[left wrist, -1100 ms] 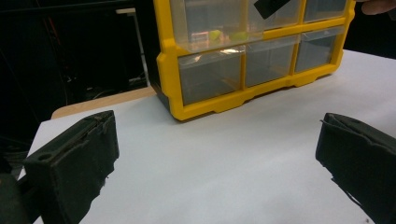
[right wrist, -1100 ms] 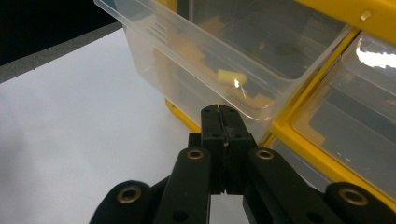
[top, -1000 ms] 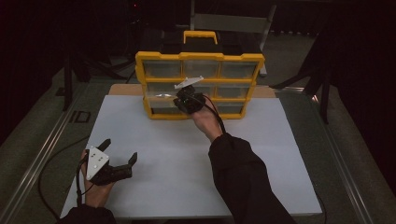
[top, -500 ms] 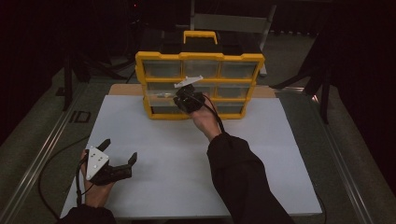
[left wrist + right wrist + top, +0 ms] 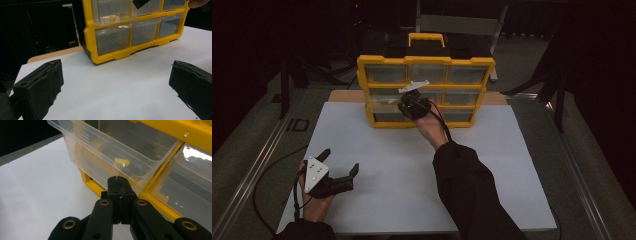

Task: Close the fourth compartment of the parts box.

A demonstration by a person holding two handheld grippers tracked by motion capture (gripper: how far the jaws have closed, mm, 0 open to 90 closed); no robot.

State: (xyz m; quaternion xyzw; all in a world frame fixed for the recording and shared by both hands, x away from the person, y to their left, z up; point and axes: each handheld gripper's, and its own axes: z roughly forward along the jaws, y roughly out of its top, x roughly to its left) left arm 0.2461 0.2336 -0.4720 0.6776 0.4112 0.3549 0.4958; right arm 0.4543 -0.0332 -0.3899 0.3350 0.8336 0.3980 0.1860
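Right gripper (image 5: pixel 117 182), jaws fully closed and holding nothing, sits at the pulled-out clear drawer (image 5: pixel 105 152) of the yellow organizer (image 5: pixel 426 61); push squarely, slowly.

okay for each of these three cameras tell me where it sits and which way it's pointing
High view: above the person's side, looking forward and down on the white table; both forearms, left gripper, right gripper.
Left gripper view: low over the table, facing the yellow organizer between wide-apart jaws.
Right gripper view: close at the pulled-out clear drawer, jaws together.
Shared: the organizer, and the drawer's small yellow piece in both gripper views.
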